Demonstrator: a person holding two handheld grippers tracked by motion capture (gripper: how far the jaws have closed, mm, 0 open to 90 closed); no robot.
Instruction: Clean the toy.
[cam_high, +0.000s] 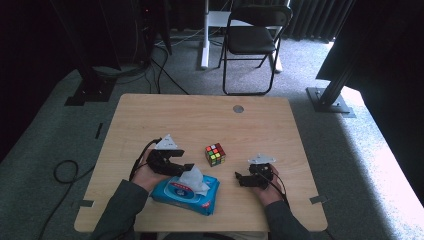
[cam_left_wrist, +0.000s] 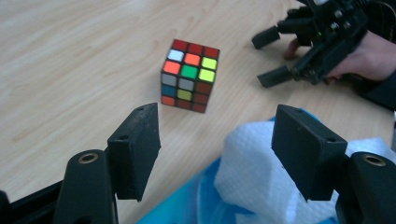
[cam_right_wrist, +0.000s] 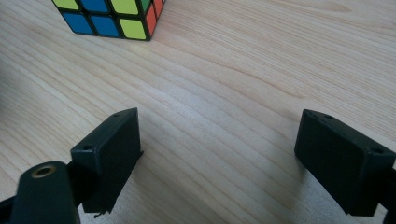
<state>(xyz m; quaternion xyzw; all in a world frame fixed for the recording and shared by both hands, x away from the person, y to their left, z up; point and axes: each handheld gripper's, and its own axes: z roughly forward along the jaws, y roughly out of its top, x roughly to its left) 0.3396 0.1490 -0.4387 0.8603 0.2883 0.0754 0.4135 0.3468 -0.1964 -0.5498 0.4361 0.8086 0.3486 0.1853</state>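
A blue pack of wet wipes (cam_high: 182, 196) lies near the table's front edge, and a white wipe (cam_high: 195, 179) sticks up out of its top. My left gripper (cam_high: 184, 160) hovers at that wipe. In the left gripper view its jaws (cam_left_wrist: 219, 154) stand wide open, with the white wipe (cam_left_wrist: 252, 172) below and close to the right-hand jaw, not pinched. A colourful puzzle cube (cam_high: 215, 154) (cam_left_wrist: 189, 74) (cam_right_wrist: 112, 16) sits in the middle of the table. My right gripper (cam_high: 240, 179) (cam_left_wrist: 268, 58) rests low to the right of the pack. Its jaws (cam_right_wrist: 219, 154) are open over bare wood.
The wooden table (cam_high: 200, 120) has a round grey grommet (cam_high: 238, 108) near its far edge. Beyond it stand a black folding chair (cam_high: 252, 37) and dark frame posts, with cables (cam_high: 65, 170) on the carpet at the left.
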